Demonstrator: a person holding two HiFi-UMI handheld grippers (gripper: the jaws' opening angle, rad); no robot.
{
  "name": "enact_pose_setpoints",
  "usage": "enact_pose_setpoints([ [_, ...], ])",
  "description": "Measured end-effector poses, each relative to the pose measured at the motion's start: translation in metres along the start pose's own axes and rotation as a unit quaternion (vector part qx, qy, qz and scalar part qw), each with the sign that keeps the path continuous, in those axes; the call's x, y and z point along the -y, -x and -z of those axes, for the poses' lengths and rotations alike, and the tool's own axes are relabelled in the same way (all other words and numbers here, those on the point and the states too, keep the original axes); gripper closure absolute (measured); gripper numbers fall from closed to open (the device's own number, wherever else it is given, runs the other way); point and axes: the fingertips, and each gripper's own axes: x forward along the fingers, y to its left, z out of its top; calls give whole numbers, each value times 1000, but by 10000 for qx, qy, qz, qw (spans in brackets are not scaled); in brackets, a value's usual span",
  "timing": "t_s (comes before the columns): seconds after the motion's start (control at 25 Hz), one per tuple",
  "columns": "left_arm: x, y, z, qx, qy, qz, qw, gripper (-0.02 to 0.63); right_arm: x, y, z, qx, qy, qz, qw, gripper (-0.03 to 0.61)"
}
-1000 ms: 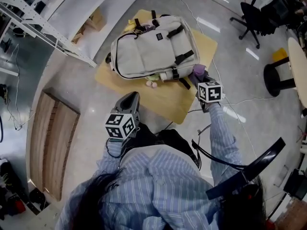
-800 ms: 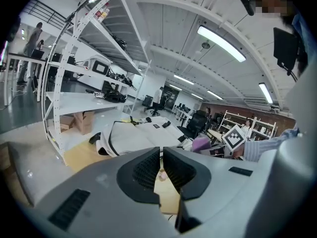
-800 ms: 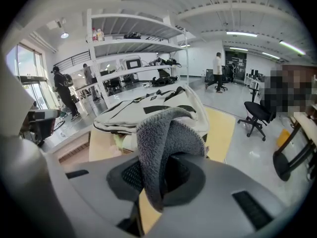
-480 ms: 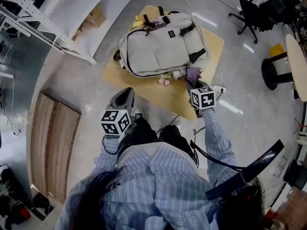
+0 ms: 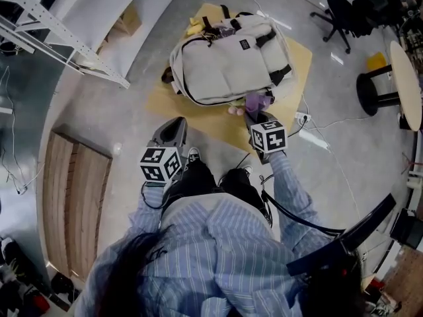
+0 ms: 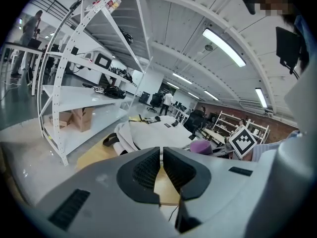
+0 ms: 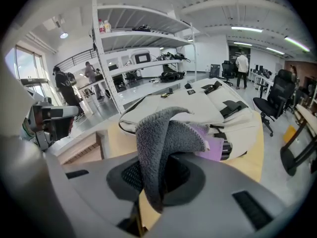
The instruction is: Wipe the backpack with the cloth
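A beige backpack with black straps lies flat on a low wooden board. My right gripper is shut on a grey-purple cloth at the backpack's near right corner. In the right gripper view the cloth sticks up from between the jaws, with the backpack just beyond it. My left gripper hangs over the floor short of the board, shut with nothing in it. Its own view shows the backpack and the cloth ahead.
White metal shelving and a cardboard box stand at the left rear. A wooden panel lies on the floor at left. An office chair and a black stool stand right. A cable and power strip lie beside the board.
My right gripper, with the cloth, has drifted left along the backpack's near edge as the head view shifted. The left gripper has hardly moved.
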Motion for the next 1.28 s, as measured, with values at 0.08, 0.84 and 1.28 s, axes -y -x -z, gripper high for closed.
enact_pose_setpoints([
  [0.08,-6,2,-2,-11,-17,32,10000,592,-15,-8,-3,-32,52,-49,10000,529],
  [0.84,-87,42,-10,166,366,-442,9982,592,-189,-79,-25,-535,1015,-1471,9825,529],
  [1.28,-123,60,-10,285,566,-748,9952,592,-215,-98,-39,-839,2078,-1700,9596,529],
])
